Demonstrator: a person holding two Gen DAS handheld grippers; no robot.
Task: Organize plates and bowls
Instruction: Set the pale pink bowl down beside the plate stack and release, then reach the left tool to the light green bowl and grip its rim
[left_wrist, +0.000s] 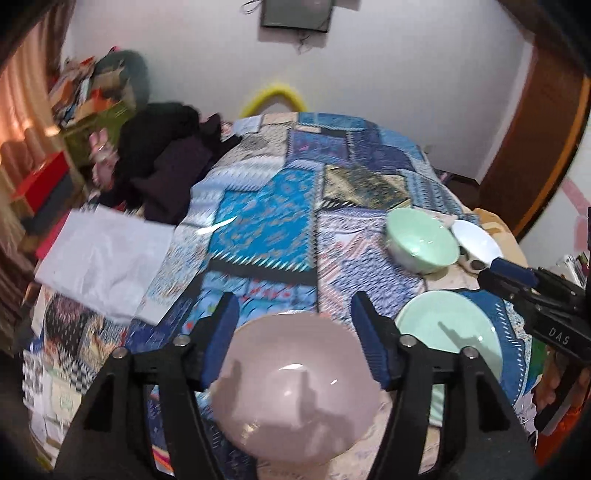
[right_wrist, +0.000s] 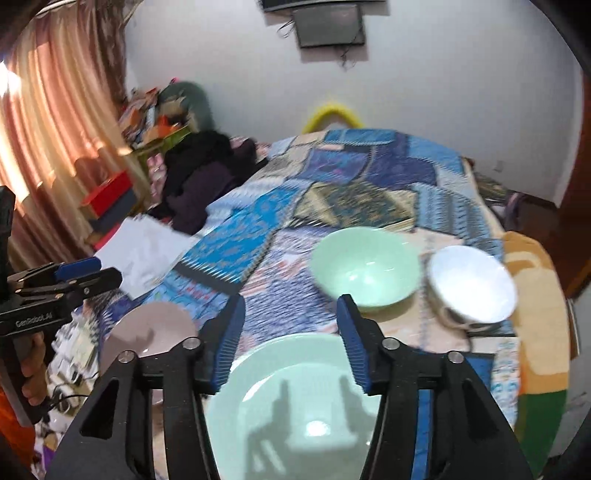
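Just below parted fingers (left_wrist: 229, 325): pink plate (left_wrist: 295, 391)

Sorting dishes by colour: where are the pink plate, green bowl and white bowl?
pink plate (left_wrist: 295, 387), left wrist view, its centre.
green bowl (right_wrist: 364, 267), right wrist view, its inside.
white bowl (right_wrist: 471, 282), right wrist view, its inside.

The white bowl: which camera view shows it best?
The right wrist view shows it best. There the white bowl is large and whole, tilted toward the camera beside the green bowl. In the left wrist view the white bowl is small, near the right edge, partly behind the green bowl and the right gripper.
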